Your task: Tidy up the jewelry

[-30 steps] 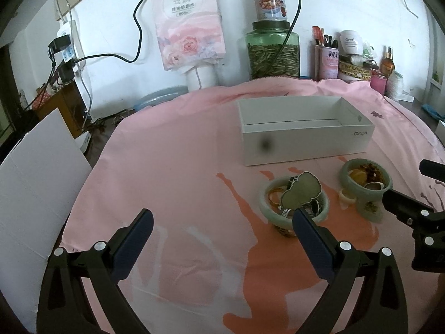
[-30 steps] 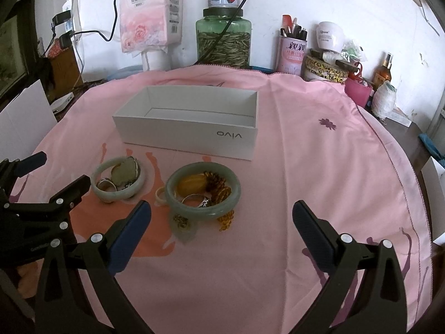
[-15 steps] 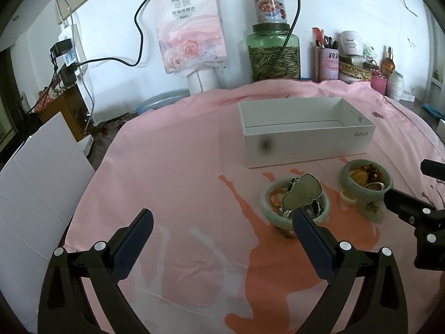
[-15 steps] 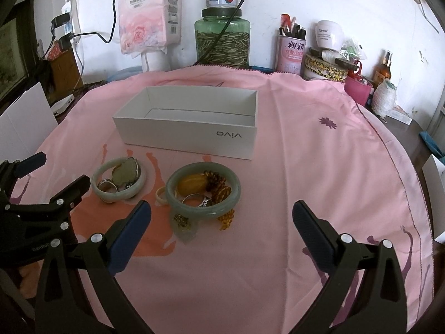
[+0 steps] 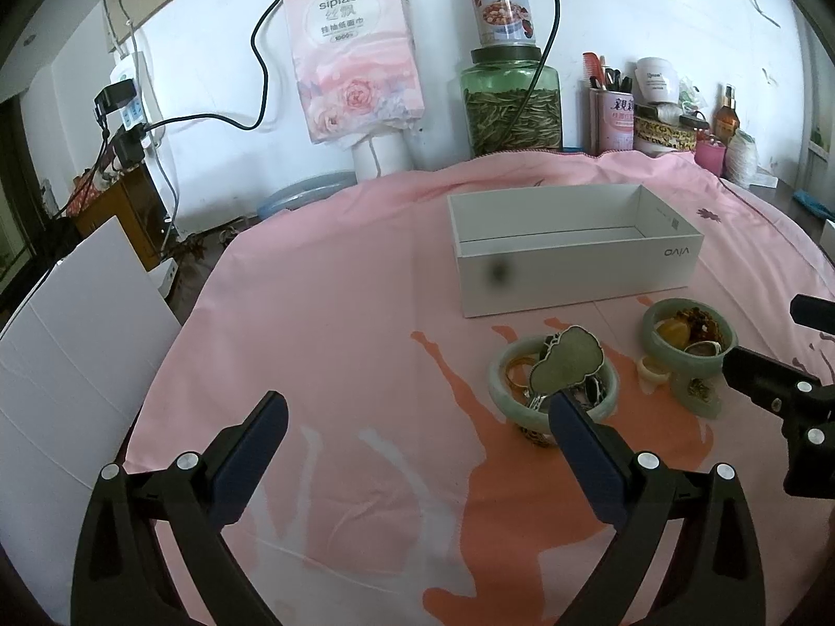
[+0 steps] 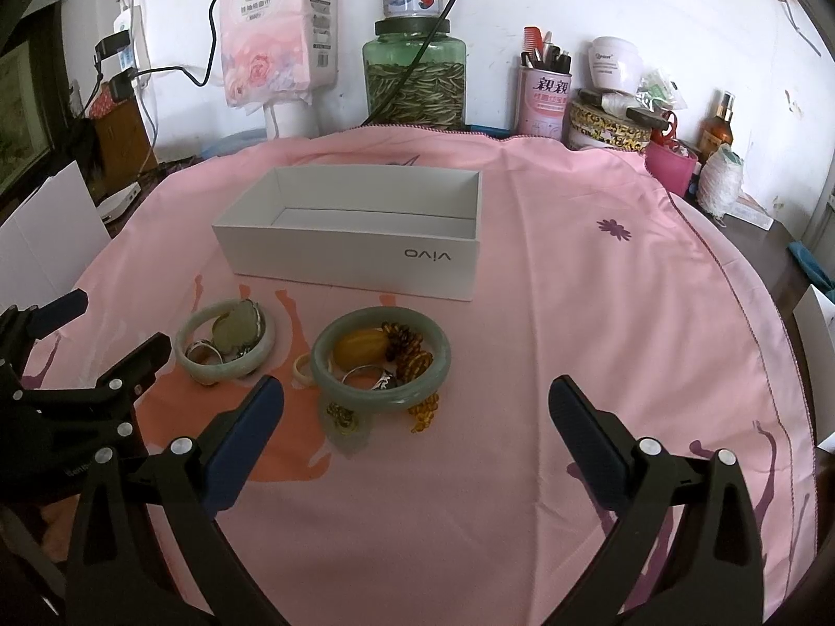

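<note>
An open white vivo box stands on the pink cloth. In front of it lie two jade bangles. The left bangle holds a pale jade pendant and rings. The right bangle holds an amber stone, amber beads and a silver ring. A small cream ring lies between them. My left gripper is open and empty, its right finger just before the left bangle. My right gripper is open and empty, near the right bangle.
At the back stand a tissue pack, a green glass jar with a can on top, a pink pen cup and cosmetics. A white board leans at the left table edge. Cables hang on the wall.
Both views have shifted only slightly; the grippers stay open and the jewelry has not moved.
</note>
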